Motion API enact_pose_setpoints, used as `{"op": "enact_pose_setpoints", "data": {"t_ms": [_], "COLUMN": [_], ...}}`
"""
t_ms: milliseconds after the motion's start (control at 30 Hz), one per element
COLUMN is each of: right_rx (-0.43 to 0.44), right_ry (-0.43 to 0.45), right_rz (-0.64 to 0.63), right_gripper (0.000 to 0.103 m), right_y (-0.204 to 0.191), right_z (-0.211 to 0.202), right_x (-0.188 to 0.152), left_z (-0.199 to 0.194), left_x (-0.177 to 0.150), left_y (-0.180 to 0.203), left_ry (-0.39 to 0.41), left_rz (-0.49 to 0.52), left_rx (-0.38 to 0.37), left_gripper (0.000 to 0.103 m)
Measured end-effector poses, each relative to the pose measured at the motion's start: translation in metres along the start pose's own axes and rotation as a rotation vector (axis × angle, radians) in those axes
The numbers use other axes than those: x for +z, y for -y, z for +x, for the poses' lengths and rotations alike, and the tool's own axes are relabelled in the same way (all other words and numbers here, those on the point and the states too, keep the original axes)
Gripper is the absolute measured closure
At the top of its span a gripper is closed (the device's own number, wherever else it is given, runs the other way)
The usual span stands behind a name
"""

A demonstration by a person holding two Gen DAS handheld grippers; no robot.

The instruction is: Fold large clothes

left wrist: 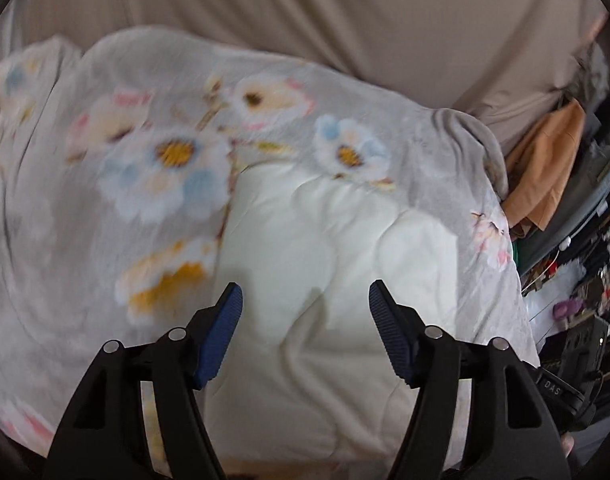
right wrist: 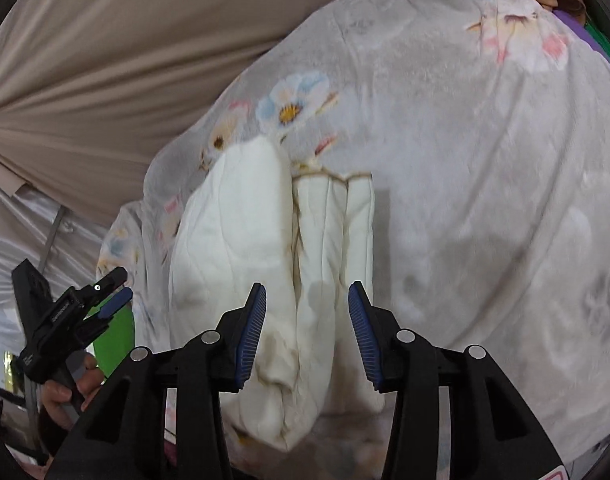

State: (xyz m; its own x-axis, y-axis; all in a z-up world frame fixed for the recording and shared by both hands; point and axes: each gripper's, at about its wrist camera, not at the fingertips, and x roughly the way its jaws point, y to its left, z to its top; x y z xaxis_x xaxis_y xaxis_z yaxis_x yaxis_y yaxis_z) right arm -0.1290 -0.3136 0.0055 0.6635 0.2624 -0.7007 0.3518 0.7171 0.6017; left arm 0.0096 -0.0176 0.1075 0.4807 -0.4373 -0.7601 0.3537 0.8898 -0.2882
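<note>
Right now we hold both tongs spread and empty: our left gripper (left wrist: 305, 300) and right gripper (right wrist: 307, 300) hover over the folded cream quilted garment (right wrist: 265, 264). It lies on the grey fleece blanket with a flower print (right wrist: 465, 200), which covers the beige ribbed bedsheet (left wrist: 305, 12).

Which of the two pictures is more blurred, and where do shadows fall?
Left wrist view: motion blur smears the floral blanket; the left gripper stays sharp, its fingers shadowing the cream lining. Right wrist view: much sharper; the right gripper shadows the lining folds.
</note>
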Motion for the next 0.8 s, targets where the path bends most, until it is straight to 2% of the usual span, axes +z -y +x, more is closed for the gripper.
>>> {"op": "enact_pose_setpoints", "data": {"t_ms": [67, 200, 233, 267, 367, 433, 500, 533, 600, 633, 700, 800], "right_rx": [-0.070, -0.021, -0.029, -0.026, 0.044, 0.129, 0.168, 0.122, -0.064, -0.043, -0.021, -0.109], "right_ry": [-0.010, -0.109, -0.114, -0.113, -0.065, -0.019, -0.001, -0.017, -0.148, -0.192, -0.158, -0.050], "right_rz": [-0.005, 0.100, 0.096, 0.077, -0.097, -0.255, -0.309, -0.304, -0.241, -0.184, -0.130, -0.160], "right_gripper": [0.061, 0.060, 0.065, 0.088, 0.094, 0.095, 0.096, 0.096, 0.093, 0.091, 0.089, 0.082], "right_y": [0.005, 0.035, 0.032, 0.028, -0.018, -0.057, -0.068, -0.061, -0.020, -0.004, 0.001, -0.011], "right_z": [0.020, 0.069, 0.076, 0.079, 0.064, 0.048, 0.053, 0.070, 0.125, 0.138, 0.121, 0.070], "right_x": [0.012, 0.017, 0.017, 0.014, 0.018, 0.019, 0.023, 0.027, 0.030, 0.031, 0.035, 0.031], "left_z": [0.021, 0.061, 0.066, 0.068, 0.055, 0.041, 0.043, 0.054, 0.080, 0.086, 0.092, 0.098], "left_x": [0.008, 0.000, -0.005, -0.008, -0.012, -0.011, -0.010, -0.009, -0.013, -0.015, -0.020, -0.025], "left_y": [0.019, 0.042, 0.044, 0.047, 0.046, 0.042, 0.043, 0.041, 0.039, 0.041, 0.053, 0.061], "left_ry": [-0.028, -0.101, -0.110, -0.112, -0.097, -0.063, -0.029, -0.058, -0.140, -0.148, -0.141, -0.148], "left_rz": [0.044, 0.091, 0.104, 0.120, 0.109, 0.089, 0.092, 0.097, 0.092, 0.107, 0.181, 0.203], "left_rx": [0.013, 0.015, 0.030, 0.047, 0.015, -0.005, 0.048, 0.049, 0.041, 0.031, 0.084, 0.090], "left_gripper": [0.038, 0.038, 0.038, 0.039, 0.042, 0.042, 0.042, 0.042, 0.042, 0.042, 0.041, 0.039]}}
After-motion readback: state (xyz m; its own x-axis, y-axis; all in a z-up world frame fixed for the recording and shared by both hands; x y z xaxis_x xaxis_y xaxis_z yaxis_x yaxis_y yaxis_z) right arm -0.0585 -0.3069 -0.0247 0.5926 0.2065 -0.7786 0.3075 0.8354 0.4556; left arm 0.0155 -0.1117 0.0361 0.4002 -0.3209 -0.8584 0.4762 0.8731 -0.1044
